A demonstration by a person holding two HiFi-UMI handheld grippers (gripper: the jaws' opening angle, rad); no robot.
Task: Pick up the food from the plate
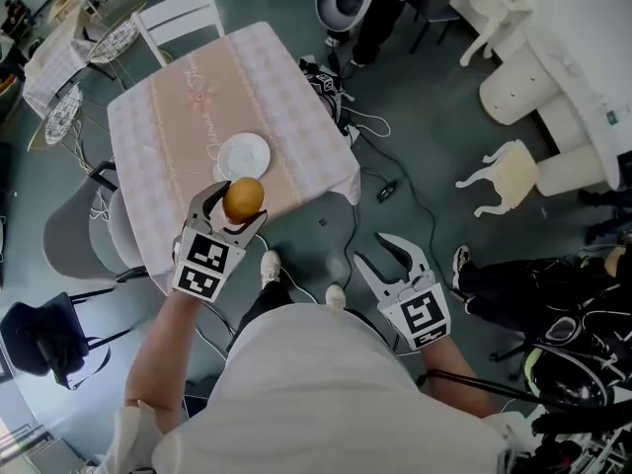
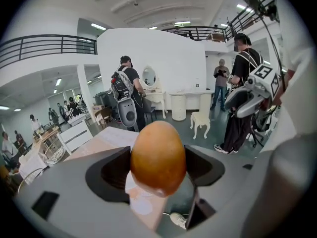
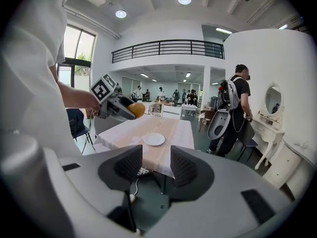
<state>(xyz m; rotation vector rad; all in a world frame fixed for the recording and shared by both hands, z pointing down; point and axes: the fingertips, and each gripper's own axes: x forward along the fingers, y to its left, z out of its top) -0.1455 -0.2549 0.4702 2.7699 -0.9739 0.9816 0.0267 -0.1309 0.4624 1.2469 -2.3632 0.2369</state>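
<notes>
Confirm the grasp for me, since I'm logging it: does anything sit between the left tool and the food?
Nothing visible does. The left tool has its jaws pressed straight on the orange-brown food, one on each side, with nothing else between. The white plate on the table is bare.

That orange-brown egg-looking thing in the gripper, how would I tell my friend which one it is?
Find the table with the pink checked cloth; a white plate lies on it, near the person's side. Above that side, the left gripper is shut on the egg-shaped food. It is the only smooth, golden-brown thing there; the plate is bare and white.
</notes>
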